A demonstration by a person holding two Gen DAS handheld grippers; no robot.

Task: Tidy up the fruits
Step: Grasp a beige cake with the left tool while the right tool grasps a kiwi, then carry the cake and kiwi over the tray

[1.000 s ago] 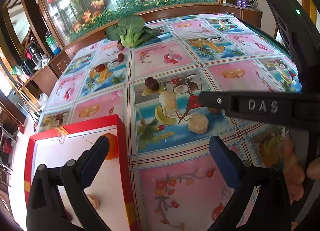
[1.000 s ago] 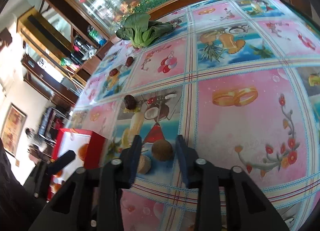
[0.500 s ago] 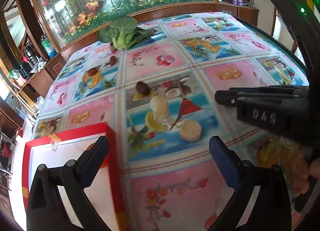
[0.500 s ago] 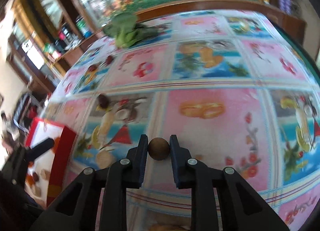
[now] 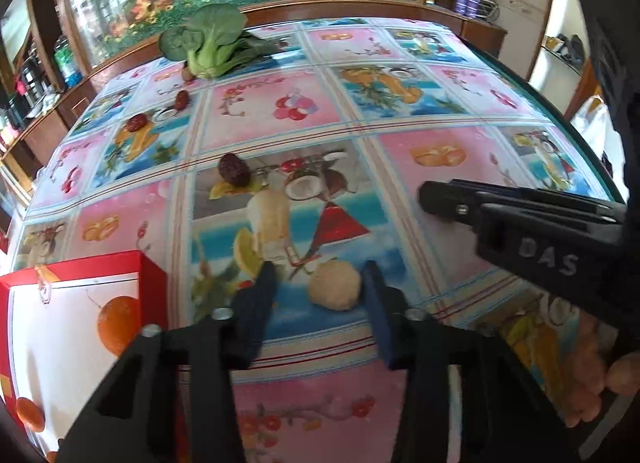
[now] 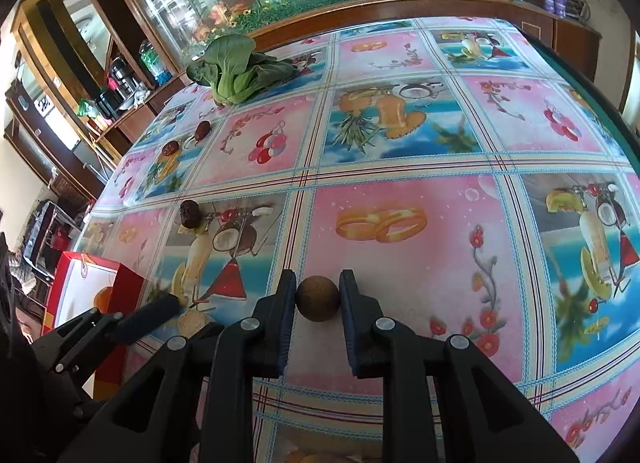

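Note:
My right gripper [image 6: 318, 297] is shut on a small round brown fruit [image 6: 317, 298] and holds it above the tablecloth; it shows from the side in the left wrist view [image 5: 428, 199]. My left gripper [image 5: 318, 285] is open, its fingers on either side of a pale tan round fruit [image 5: 335, 289] on the table, which touches the right finger. The left gripper also shows in the right wrist view [image 6: 160, 309], with the tan fruit [image 6: 192, 323] beside it. A red box [image 5: 76, 327] with white inside lies at the left.
Dark red dates lie on the cloth: one near the middle [image 5: 233, 169], two farther back [image 5: 137, 123] [image 5: 182, 99]. A green bok choy [image 5: 212, 43] lies at the far edge. The table's rim [image 5: 560, 103] curves at the right.
My left gripper has moved forward and narrowed around the tan fruit. My right gripper has kept hold of the brown fruit and carried it right, away from the tan fruit.

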